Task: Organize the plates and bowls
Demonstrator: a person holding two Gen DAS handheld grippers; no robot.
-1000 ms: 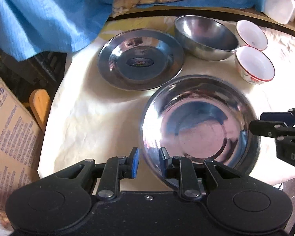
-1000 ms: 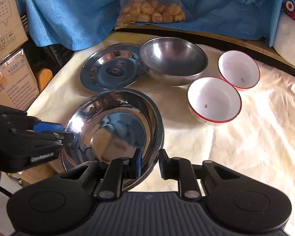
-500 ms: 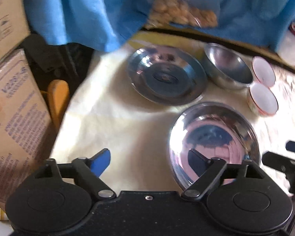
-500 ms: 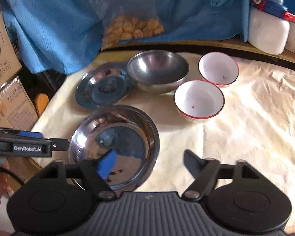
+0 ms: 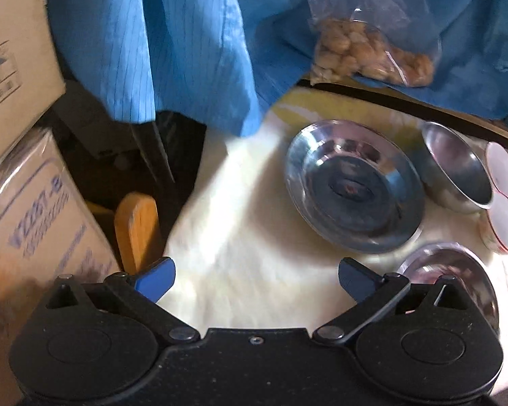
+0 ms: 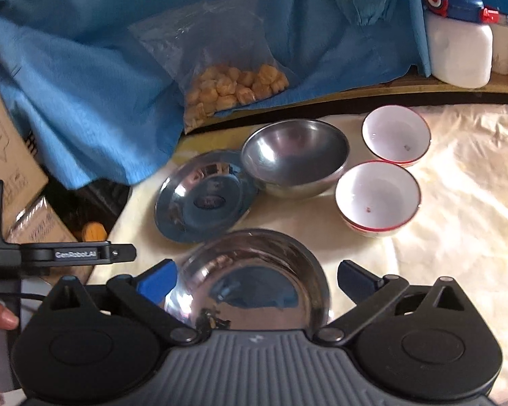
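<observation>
A: Both sets of jaws were spreading apart, nothing clamped. The left gripper (image 5: 255, 279) had only bare cream cloth between its jaws. The right gripper (image 6: 255, 279) had the near steel plate (image 6: 254, 284) lying between its jaws, pads not touching it.

B: Where was everything else?

A: The far steel plate (image 6: 205, 203) sat beyond it on the table (image 6: 457, 237); the steel bowl (image 6: 294, 155) sat just right of that, rims maybe overlapping. 2 white bowls (image 6: 377, 196) sat further right, close together.

B: Risks?

A: The near plate sat close to the table's near edge, so a nudge from a jaw could slide it off. The steel looked slick and might slip from a pinch. Stacking could knock the bowl beside the far plate.

B: Hidden?

A: The near plate's near rim was covered by the gripper body. The left view was motion-blurred; there the plate was cut by the right linkage. Couldn't tell whether the bowl touched the far plate.
</observation>
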